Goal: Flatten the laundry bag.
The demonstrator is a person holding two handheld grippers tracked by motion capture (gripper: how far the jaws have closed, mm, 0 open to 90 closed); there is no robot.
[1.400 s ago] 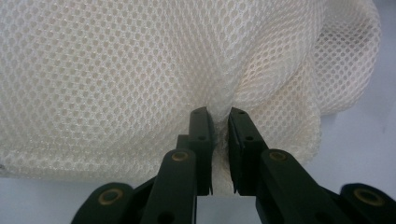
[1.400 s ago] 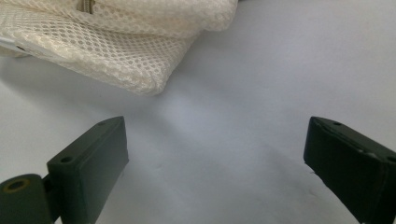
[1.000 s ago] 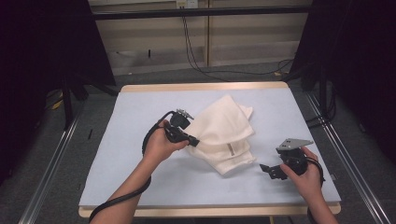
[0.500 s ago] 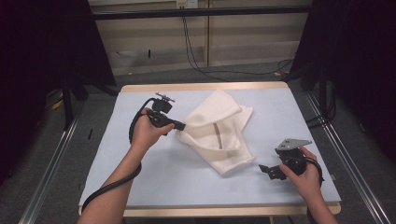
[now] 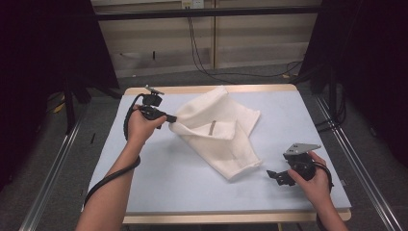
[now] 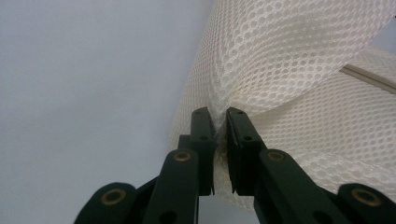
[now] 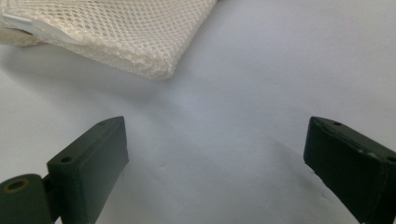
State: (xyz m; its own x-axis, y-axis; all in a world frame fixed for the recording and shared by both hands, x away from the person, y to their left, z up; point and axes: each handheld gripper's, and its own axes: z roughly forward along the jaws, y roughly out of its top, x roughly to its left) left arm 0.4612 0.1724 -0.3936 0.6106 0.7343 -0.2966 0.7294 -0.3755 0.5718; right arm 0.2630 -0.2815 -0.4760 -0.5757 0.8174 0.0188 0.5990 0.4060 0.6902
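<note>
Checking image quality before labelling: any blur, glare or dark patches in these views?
High view: table evenly lit, surroundings very dark, slightly soft. Left gripper view: mesh cloth weave sharp, left gripper dark, no glare. Right gripper view: right gripper jaws slightly soft, soft shadows under the cloth edge.

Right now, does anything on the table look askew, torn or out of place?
Nothing looks damaged. The white mesh cloth lies crumpled and folded over itself, one corner pinched in the left gripper. The right gripper rests open beside it.
</note>
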